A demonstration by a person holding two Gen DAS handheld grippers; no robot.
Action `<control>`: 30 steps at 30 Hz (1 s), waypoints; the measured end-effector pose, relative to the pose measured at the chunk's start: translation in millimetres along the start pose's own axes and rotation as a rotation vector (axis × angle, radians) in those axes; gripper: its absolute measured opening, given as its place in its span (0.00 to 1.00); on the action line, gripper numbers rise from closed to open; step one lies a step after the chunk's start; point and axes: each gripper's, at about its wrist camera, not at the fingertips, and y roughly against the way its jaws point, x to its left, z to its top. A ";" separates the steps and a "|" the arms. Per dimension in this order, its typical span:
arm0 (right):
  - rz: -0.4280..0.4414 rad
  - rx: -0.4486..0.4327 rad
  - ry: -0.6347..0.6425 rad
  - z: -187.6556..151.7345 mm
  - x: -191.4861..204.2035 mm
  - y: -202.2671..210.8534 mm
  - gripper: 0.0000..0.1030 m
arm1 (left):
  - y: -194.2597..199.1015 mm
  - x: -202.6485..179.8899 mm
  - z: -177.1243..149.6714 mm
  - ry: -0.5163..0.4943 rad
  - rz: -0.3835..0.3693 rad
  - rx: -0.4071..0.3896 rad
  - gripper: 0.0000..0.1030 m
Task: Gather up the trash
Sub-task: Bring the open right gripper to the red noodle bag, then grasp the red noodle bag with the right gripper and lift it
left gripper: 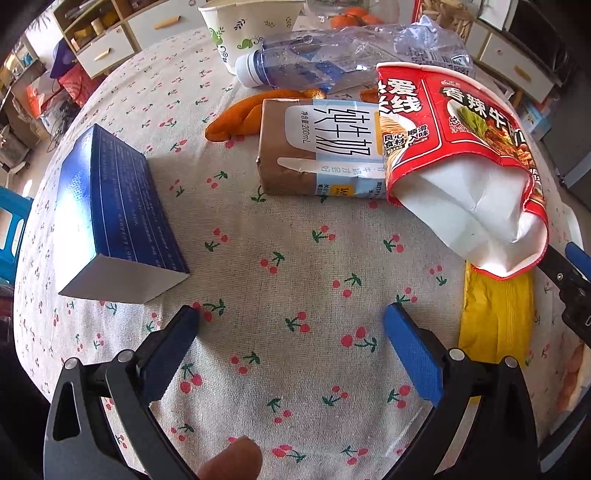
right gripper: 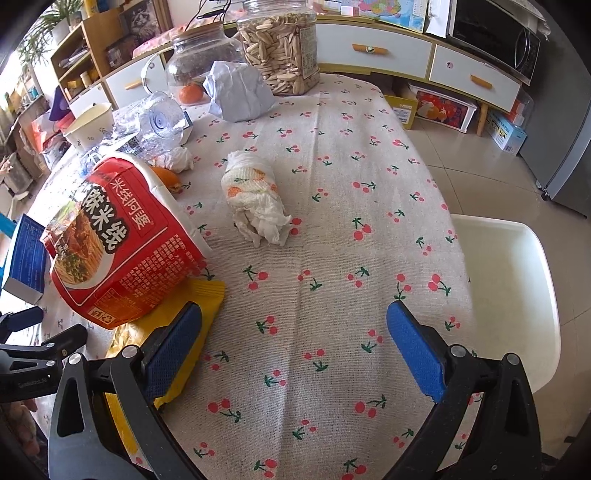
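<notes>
Trash lies on a cherry-print tablecloth (left gripper: 295, 266). My left gripper (left gripper: 291, 325) is open over bare cloth, holding nothing. Ahead of it lie a brown-and-white milk carton (left gripper: 317, 147), orange peel (left gripper: 240, 118), a crushed clear bottle (left gripper: 332, 59) and a squashed red noodle cup (left gripper: 461, 155) on its side over a yellow wrapper (left gripper: 495, 317). A blue box (left gripper: 118, 214) lies to the left. My right gripper (right gripper: 295, 321) is open and empty; the red noodle cup (right gripper: 122, 243) and yellow wrapper (right gripper: 192, 295) sit by its left finger, a crumpled tissue wad (right gripper: 258, 199) ahead.
A paper cup (left gripper: 251, 29) stands at the back. Two clear jars (right gripper: 280, 48), a tangerine (right gripper: 190, 92) and crumpled blue-white paper (right gripper: 236, 92) stand at the table's far end. A white chair seat (right gripper: 506, 280) sits beside the table's right edge. Cabinets line the walls.
</notes>
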 end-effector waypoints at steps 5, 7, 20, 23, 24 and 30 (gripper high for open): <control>0.009 -0.068 0.058 0.4 11.9 10.5 0.93 | 5.7 1.4 3.9 -0.006 -0.003 0.006 0.95; -0.001 -0.102 0.094 1.1 16.8 15.3 0.93 | 2.8 5.0 8.9 -0.009 -0.004 0.010 0.95; 0.063 -0.171 0.299 21.7 52.0 29.3 0.93 | 1.0 22.8 9.9 -0.042 -0.034 0.138 0.95; 0.090 -0.139 0.353 26.8 61.6 29.7 0.93 | 0.8 27.6 10.0 -0.042 -0.037 0.147 0.95; 0.111 -0.128 0.375 27.0 64.9 32.6 0.93 | 0.8 27.9 10.1 -0.045 -0.037 0.147 0.95; 0.174 -0.059 0.565 24.2 87.6 41.4 0.93 | 0.1 32.0 10.8 -0.051 -0.041 0.147 0.95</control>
